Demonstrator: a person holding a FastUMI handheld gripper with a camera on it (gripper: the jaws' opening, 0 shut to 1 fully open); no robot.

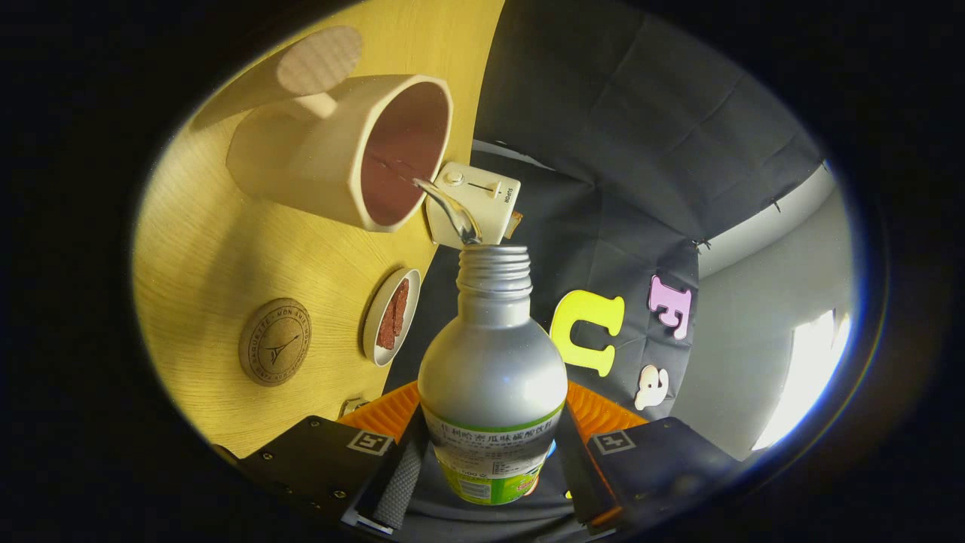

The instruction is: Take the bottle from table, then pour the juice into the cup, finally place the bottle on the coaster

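A: Where is the bottle [491, 377]?

B: Between the fingers of the gripper [490, 475], clamped at its labelled lower body, one finger pressing each side; its long axis runs straight ahead from the fingers, neck far, and the whole view is rolled, so the bottle looks tipped over toward the table [226, 249].

A: And the juice?

B: A thin stream [448, 207] leaves the open mouth and arcs left into the cup [354, 151]; the cup's opening faces the neck, and liquid already darkens its inside; I judge the pour is under way.

A: What does the next move turn on?

B: The coaster [276, 341]; it lies on the table left of the bottle and nearer than the cup, apart from both; so, once righted, the bottle must travel left and a little back toward the hand, base first.

A: Anything in the way?

B: A small dish [392, 317] with something reddish sits between the coaster and the bottle; a toaster [475, 204] stands beyond the neck.
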